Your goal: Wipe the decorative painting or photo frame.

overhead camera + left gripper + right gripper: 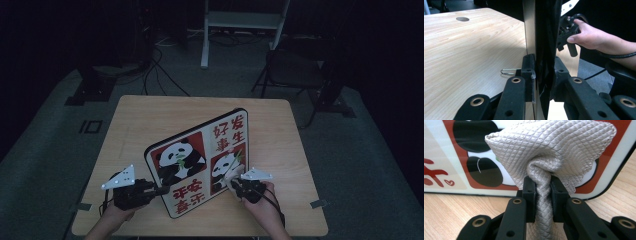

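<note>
A panel (200,150) printed with pandas and red characters stands tilted on edge on the wooden table (150,115). My left gripper (162,190) is shut on its lower left edge. In the left gripper view the jaws (541,72) clamp the panel (544,30), seen edge-on. My right gripper (235,184) is shut on a bunched grey quilted cloth (231,176). The cloth presses against the lower right panda picture. In the right gripper view the cloth (549,147) spreads out above the gripper (543,187), in front of the panel (454,152).
A thin wire clip (509,72) lies on the table behind the panel, and a round hole (462,19) is cut near a far corner. Beyond the table are a dark chair (295,65), a white frame (240,20), a black stand base (95,85) and floor cables.
</note>
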Motion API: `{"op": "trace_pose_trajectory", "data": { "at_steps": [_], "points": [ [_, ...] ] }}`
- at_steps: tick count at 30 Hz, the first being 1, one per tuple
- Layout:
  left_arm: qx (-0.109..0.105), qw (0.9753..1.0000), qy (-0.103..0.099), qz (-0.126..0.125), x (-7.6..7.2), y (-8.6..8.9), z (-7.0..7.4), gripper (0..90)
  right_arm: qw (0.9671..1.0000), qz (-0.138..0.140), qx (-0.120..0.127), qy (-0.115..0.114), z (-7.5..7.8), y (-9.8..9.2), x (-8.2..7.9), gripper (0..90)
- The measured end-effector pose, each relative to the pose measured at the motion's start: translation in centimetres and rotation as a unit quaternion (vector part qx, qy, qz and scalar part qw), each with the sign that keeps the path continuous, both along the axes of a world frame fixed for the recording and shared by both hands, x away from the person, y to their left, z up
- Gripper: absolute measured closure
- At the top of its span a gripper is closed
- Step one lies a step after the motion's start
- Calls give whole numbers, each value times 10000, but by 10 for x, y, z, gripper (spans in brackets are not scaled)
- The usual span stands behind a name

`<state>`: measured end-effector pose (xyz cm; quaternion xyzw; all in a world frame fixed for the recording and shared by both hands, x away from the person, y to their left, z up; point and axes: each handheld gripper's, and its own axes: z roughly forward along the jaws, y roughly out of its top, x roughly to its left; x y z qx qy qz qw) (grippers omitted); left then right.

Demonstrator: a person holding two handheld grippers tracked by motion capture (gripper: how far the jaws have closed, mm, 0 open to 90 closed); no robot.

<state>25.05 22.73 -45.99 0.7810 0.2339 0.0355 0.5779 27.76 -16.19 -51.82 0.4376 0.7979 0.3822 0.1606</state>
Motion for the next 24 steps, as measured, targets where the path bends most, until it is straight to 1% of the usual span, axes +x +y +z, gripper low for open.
{"op": "trace_pose_trajectory", "data": {
  "at_steps": [7, 13, 16, 19, 21, 24],
  "points": [
    [29, 10000, -16, -3, 0, 0, 0, 773, 9999, -8, -61, 113, -7, 0, 2, 776],
    [-1, 10000, 1, 8, 0, 0, 0, 774, 9997, 9, -168, 200, -13, 1, 1, 776],
    [-25, 10000, 7, 30, 0, 0, -1, 776, 9995, 22, -173, 270, -14, 0, 0, 778],
    [-19, 10000, -3, 47, 0, -1, -1, 778, 9996, 39, -89, 250, -8, -1, -2, 779],
    [-27, 10000, 7, 40, 1, 0, -1, 779, 9999, 39, -3, 140, 1, -2, -3, 779],
    [-37, 10000, 14, 46, 1, 0, -1, 780, 9997, 22, 180, -132, 20, -4, -5, 779]
  ]
}}
